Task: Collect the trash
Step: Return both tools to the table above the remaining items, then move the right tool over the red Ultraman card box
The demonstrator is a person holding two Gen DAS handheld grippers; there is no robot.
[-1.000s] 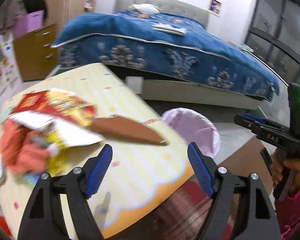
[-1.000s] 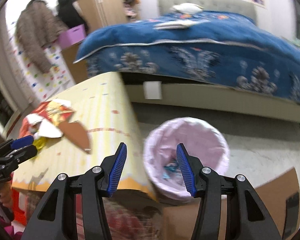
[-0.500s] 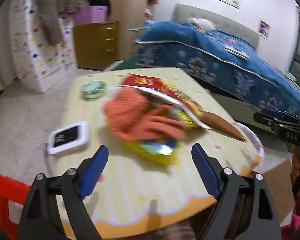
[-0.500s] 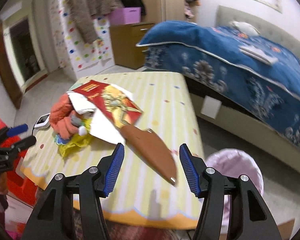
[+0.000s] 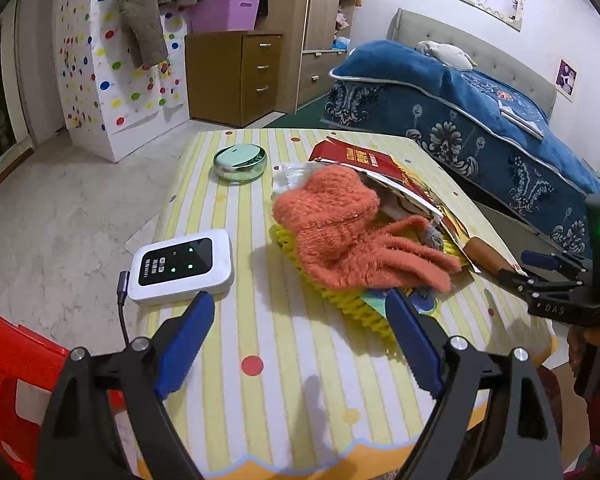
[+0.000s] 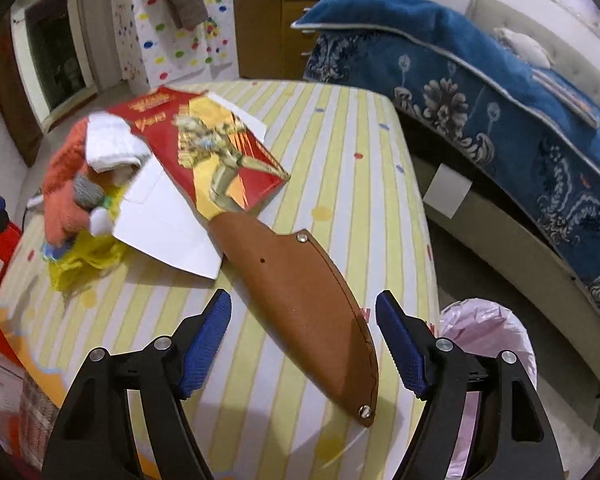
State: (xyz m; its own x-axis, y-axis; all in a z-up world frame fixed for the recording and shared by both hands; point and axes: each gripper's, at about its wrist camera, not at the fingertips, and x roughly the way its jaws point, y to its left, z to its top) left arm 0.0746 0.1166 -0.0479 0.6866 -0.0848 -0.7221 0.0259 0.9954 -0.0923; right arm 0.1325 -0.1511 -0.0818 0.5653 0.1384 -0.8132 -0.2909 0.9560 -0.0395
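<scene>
A pile lies on the yellow striped table [image 5: 300, 380]: an orange knit glove [image 5: 340, 220], yellow netting [image 5: 352, 302], a red and gold paper bag [image 6: 220, 152] and a white tissue [image 6: 112, 146]. A brown leather sheath [image 6: 308, 304] lies next to the bag. My left gripper [image 5: 296, 344] is open and empty, just short of the yellow netting. My right gripper [image 6: 304, 336] is open and empty, with the sheath between its jaws. The right gripper also shows in the left wrist view [image 5: 540, 276] at the table's right edge. A bin with a pink liner [image 6: 488, 336] stands beside the table.
A white pocket wifi unit [image 5: 180, 266] with a cable and a round green tin [image 5: 240, 162] sit on the table's left part. A red plastic chair [image 5: 4, 364] stands at the left. A bed with a blue cover [image 5: 480, 120] is behind the table.
Both grippers have swung from the bin side back over the table and moved closer to the pile. The right gripper now straddles the sheath. Both stay open and empty.
</scene>
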